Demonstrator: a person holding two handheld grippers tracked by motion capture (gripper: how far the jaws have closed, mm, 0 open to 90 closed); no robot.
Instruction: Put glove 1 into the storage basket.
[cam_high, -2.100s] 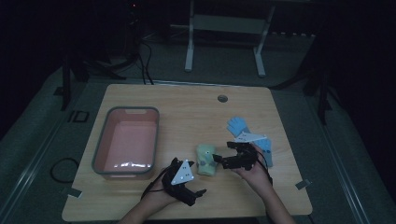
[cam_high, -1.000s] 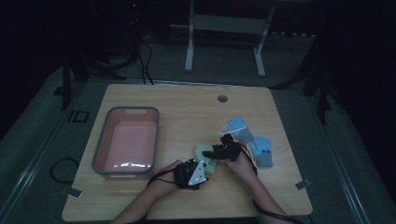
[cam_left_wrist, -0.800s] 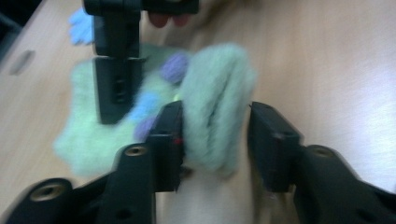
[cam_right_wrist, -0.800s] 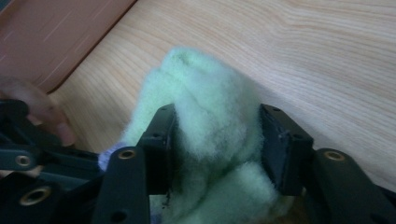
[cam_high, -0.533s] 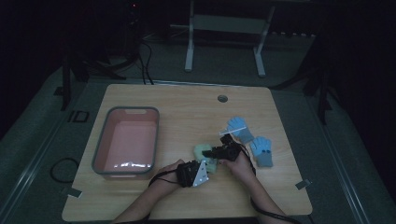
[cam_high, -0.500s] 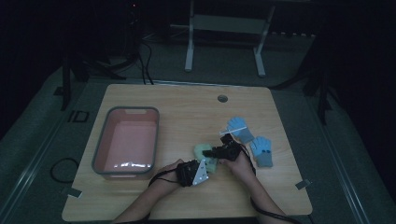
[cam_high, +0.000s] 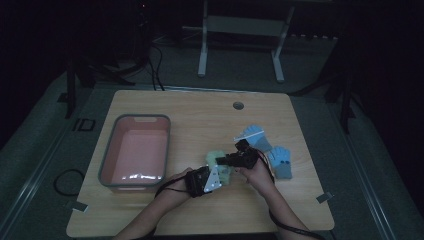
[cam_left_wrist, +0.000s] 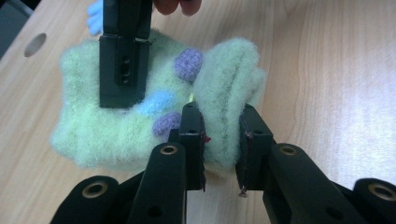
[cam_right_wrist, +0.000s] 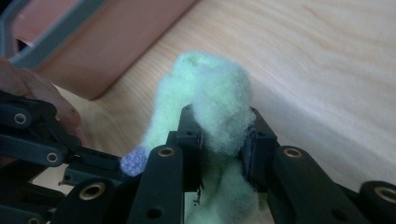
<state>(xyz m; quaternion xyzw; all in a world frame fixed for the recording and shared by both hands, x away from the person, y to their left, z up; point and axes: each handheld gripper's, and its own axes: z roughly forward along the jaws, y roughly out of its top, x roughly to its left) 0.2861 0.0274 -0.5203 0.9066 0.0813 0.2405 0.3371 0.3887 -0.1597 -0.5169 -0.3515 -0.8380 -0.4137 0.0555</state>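
A pale green fuzzy knit piece with purple and blue dots lies bunched near the table's middle front. My left gripper comes at it from the near left. In the left gripper view its jaws are shut on a thick fold of the piece. My right gripper reaches in from the right. Its jaws have just been closing and pinch another fluffy fold, which stands up off the wood. One right finger rests on the piece's far side.
A pink bin with a grey rim stands to the left, close behind the left hand. Two blue gloves lie just right of the right hand. A round hole sits in the tabletop farther back.
Two seconds ago the grippers stood apart on either side of the green piece. They have since closed in on it, and the piece now bunches upward between them.
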